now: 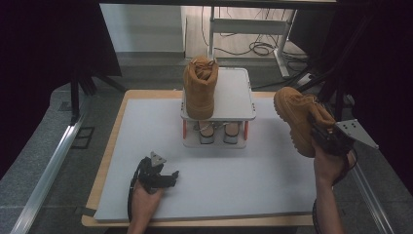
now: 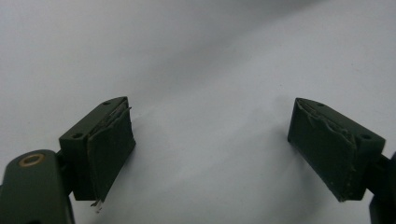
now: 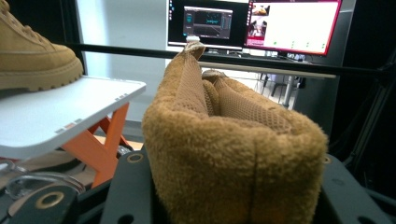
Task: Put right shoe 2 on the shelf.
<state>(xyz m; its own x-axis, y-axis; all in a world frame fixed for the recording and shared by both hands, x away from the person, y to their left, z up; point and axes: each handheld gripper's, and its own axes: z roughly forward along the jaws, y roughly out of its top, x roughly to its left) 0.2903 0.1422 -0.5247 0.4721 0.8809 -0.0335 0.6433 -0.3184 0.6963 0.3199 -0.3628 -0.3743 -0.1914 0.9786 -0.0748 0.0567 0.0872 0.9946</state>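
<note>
My right gripper [image 1: 325, 137] is shut on the ankle collar of a tan suede boot [image 1: 298, 119], held in the air at the table's right edge, to the right of the rack. Up close, the padded collar of the held boot [image 3: 233, 158] sits squeezed between the two black jaws. A matching second boot [image 1: 200, 85] stands upright on the left half of a white shelf [image 1: 234, 97] of a small rack; its toe and sole [image 3: 35, 60] rest on that shelf [image 3: 70, 112]. My left gripper [image 1: 168, 176] lies low on the white mat, open, its pads [image 2: 109, 149] wide apart over bare mat.
The white mat [image 1: 219, 170] covers a wooden table. The rack has orange legs [image 3: 105, 140] and a pair of sandals [image 1: 219, 131] on its lower level. Monitors [image 3: 252, 23] glow beyond the table. Dark frame posts and cables stand at the right and back.
</note>
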